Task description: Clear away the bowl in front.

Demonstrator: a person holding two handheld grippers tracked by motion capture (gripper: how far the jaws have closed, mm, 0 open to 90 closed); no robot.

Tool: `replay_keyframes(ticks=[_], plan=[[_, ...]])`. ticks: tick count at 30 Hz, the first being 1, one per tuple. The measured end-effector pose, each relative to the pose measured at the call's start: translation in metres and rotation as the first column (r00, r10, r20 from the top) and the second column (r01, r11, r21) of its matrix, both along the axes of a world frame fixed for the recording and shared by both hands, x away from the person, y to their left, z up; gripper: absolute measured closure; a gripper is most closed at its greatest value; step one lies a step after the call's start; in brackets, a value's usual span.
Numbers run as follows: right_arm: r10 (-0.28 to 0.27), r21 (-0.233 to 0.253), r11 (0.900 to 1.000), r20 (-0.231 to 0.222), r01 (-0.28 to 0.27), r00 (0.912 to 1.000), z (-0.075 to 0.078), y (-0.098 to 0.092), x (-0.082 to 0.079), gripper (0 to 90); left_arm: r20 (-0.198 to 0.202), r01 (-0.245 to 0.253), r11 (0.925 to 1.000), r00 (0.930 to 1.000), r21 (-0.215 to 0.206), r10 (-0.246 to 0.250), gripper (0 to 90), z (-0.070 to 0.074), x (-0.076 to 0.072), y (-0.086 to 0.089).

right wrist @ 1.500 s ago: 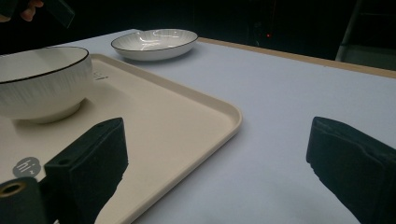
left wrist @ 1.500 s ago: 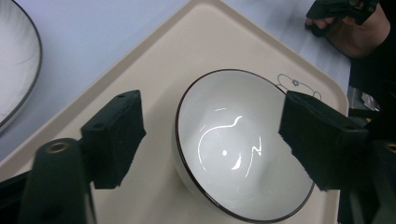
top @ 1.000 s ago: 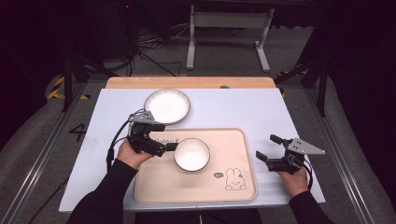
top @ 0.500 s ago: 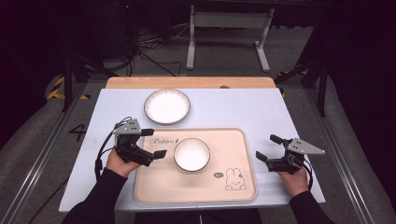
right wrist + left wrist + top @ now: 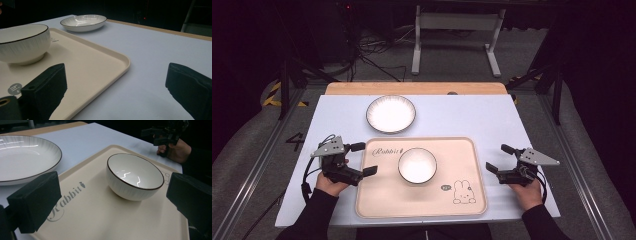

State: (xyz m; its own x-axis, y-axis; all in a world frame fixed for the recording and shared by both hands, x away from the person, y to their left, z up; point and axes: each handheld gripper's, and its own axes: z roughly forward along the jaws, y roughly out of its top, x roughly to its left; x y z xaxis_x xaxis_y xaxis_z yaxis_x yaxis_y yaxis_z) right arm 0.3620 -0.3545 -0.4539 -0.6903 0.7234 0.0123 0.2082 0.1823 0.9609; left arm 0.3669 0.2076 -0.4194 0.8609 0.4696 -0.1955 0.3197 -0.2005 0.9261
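Observation:
A white bowl with a dark rim stands upright in the middle of a beige tray printed with "Rabbit" and a bunny. My left gripper is open over the tray's left edge, a short way left of the bowl and holding nothing. In the left gripper view the bowl sits ahead between the wide-apart jaws of that gripper. My right gripper is open and holds nothing, resting on the table just right of the tray. Its own view shows the gripper over the tray's corner.
A white plate with a dark rim lies on the pale blue table behind the tray. A wooden strip borders the table's far edge. Metal frame legs and cables stand on the dark floor beyond.
My left gripper has drawn back from the bowl's left rim, moving left and toward the person to the tray's left edge. The bowl stays on the tray. The right gripper has not moved.

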Motion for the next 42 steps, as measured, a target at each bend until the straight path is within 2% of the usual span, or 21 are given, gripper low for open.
replay_keyframes(ticks=[3,4,7,9,11,15,17,20,24,28,31,35,37,38,40,42], plan=[[0.003,-0.001,1.0,0.002,-0.003,1.0,0.0,0.0,0.0,3.6,0.006,-0.018,0.9998,0.9998,0.008,0.018,0.2,-0.007,-0.002,0.005],[0.003,0.0,1.0,0.003,-0.003,1.0,0.0,-0.001,0.0,3.1,0.011,-0.026,0.9995,0.9996,-0.016,0.026,0.2,-0.012,-0.005,0.009],[0.003,-0.001,1.0,0.002,-0.003,1.0,0.0,-0.001,0.0,2.3,0.006,-0.025,0.9993,0.9997,-0.029,0.025,0.2,-0.015,-0.007,0.013],[0.003,-0.001,1.0,0.004,-0.003,1.0,0.0,0.0,0.0,2.2,0.01,-0.041,0.998,0.9991,-0.049,0.041,0.2,-0.019,-0.009,0.016],[0.006,-0.003,1.0,0.005,-0.006,1.0,0.0,0.0,0.0,1.8,0.002,-0.042,0.9975,0.9991,-0.056,0.042,0.2,-0.023,-0.009,0.019],[0.011,-0.001,1.0,0.002,-0.011,0.9999,0.0,-0.001,0.0,0.9,0.009,-0.045,0.9973,0.9989,-0.059,0.045,0.2,-0.028,-0.008,0.023],[0.019,0.006,1.0,0.002,-0.019,0.9998,0.0,-0.002,0.0,0.3,0.048,-0.057,0.9949,0.997,-0.084,0.061,0.2,-0.031,-0.009,0.023],[0.02,0.014,1.0,0.001,-0.02,0.9998,0.0,-0.002,0.0,0.3,0.035,-0.061,0.9933,0.9973,-0.098,0.065,0.2,-0.035,-0.009,0.024],[0.022,0.021,1.0,0.001,-0.022,0.9998,0.0,-0.003,0.0,0.3,0.043,-0.07,0.9905,0.9962,-0.118,0.076,0.2,-0.038,-0.009,0.026],[0.026,0.03,0.999,0.003,-0.026,0.9997,0.0,-0.004,0.0,0.3,0.008,-0.076,0.9925,0.997,-0.096,0.077,0.2,-0.042,-0.009,0.023],[0.027,0.031,0.999,0.004,-0.027,0.9996,0.0,-0.004,0.0,0.4,-0.001,-0.082,0.9925,0.9966,-0.091,0.082,0.2,-0.042,-0.008,0.022],[0.027,0.031,0.999,0.006,-0.027,0.9996,0.0,-0.004,0.0,0.4,-0.038,-0.102,0.9895,0.9944,-0.102,0.098,0.2,-0.044,-0.008,0.022],[0.027,0.031,0.999,0.007,-0.028,0.9996,0.0,-0.004,0.0,0.4,-0.014,-0.131,0.9856,0.9913,-0.106,0.13,0.3,-0.045,-0.01,0.02],[0.027,0.031,0.999,0.007,-0.028,0.9996,0.0,-0.004,0.0,0.4,-0.014,-0.131,0.9856,0.9913,-0.106,0.13,0.4,-0.045,-0.01,0.02],[0.026,0.029,0.999,0.008,-0.027,0.9996,0.0,-0.004,0.0,0.5,0.015,-0.157,0.9812,0.987,-0.112,0.16,0.4,-0.045,-0.012,0.02],[0.026,0.027,0.999,0.009,-0.026,0.9996,0.0,-0.004,0.0,0.5,0.016,-0.163,0.9791,0.9859,-0.122,0.166,0.3,-0.046,-0.012,0.021]])
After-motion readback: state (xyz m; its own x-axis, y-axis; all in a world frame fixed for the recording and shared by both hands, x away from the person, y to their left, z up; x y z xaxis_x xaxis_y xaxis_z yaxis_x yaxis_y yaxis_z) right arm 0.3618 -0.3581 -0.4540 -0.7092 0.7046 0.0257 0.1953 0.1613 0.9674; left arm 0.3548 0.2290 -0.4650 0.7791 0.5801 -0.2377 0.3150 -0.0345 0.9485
